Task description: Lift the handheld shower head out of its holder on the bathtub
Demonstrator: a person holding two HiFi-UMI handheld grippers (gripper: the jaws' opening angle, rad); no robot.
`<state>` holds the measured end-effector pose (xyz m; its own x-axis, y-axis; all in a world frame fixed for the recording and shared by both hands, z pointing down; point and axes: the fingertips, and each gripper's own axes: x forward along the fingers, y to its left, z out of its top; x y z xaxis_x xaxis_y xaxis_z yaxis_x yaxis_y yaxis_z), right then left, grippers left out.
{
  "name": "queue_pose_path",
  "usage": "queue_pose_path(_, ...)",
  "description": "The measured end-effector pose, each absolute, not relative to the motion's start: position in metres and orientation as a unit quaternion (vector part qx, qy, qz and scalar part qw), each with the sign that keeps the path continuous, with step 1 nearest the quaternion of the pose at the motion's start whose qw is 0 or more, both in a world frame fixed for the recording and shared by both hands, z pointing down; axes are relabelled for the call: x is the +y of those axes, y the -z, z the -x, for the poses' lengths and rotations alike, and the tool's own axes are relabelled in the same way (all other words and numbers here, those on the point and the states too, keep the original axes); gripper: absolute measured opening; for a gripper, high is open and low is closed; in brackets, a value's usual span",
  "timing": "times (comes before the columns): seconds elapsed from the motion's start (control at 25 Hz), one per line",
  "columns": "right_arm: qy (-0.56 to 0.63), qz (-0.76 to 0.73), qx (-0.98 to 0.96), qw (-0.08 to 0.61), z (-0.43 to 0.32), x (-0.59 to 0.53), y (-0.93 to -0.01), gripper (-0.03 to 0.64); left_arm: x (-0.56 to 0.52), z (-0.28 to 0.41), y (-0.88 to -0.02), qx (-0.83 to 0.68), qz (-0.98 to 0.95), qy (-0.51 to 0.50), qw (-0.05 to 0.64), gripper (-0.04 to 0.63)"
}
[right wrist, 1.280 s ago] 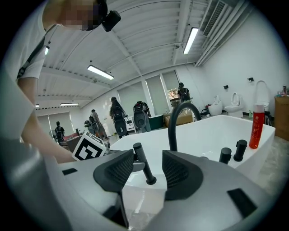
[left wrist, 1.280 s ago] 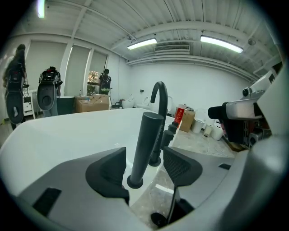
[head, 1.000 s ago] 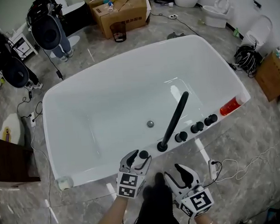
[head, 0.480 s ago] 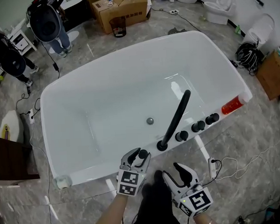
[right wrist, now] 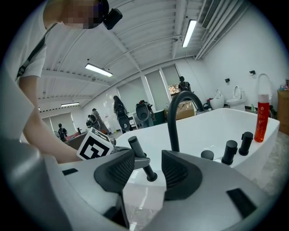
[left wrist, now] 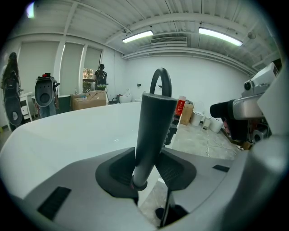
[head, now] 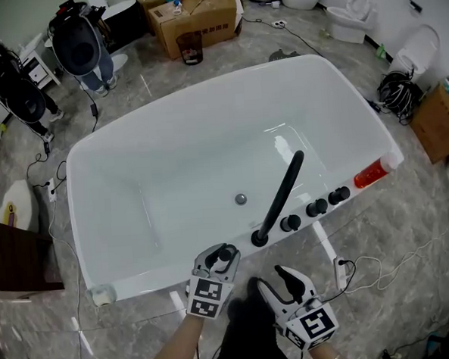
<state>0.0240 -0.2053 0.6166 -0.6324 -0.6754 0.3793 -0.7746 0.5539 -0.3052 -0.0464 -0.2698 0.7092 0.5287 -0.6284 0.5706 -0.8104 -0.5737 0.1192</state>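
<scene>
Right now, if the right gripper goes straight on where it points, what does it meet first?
Probably the handheld shower head, dead centre ahead of the open jaws of the right gripper. The left gripper is closing its jaws around it. Depth is unclear.

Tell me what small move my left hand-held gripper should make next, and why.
Probably finish closing before any lift. The left hand-held gripper has the shower head handle upright between its jaws, which are closing, and the handle stands low at the bathtub rim, not raised. The right hand-held gripper is open beside it, holding nothing.
</scene>
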Motion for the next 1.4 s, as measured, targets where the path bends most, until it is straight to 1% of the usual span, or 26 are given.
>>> queue_pose_path(0.32,-0.216,-0.406,-0.88,0.115,-0.018,-0.202,-0.607,0.176,-0.264,0.048,-0.678,-0.413,-0.862,-0.238,0.17,0.153)
queue_pose_path(0.6,-0.198,-0.384,-0.891,0.139,-0.003,-0.199,-0.61,0.178,-0.253,0.054,-0.651,-0.407,-0.866,-0.239,0.161,0.153)
queue_pose_path(1.0,-0.174,-0.332,-0.907,0.193,0.026,-0.205,-0.64,0.202,-0.247,0.051,-0.623,-0.394,-0.876,-0.237,0.147,0.153)
queue_pose_path(1.28,-0.172,-0.304,-0.916,0.198,0.051,-0.209,-0.644,0.222,-0.243,0.057,-0.612,-0.391,-0.879,-0.228,0.149,0.153)
queue_pose_path(1.4,-0.163,-0.282,-0.922,0.208,0.059,-0.209,-0.647,0.249,-0.241,0.059,-0.61,-0.387,-0.881,-0.23,0.145,0.152)
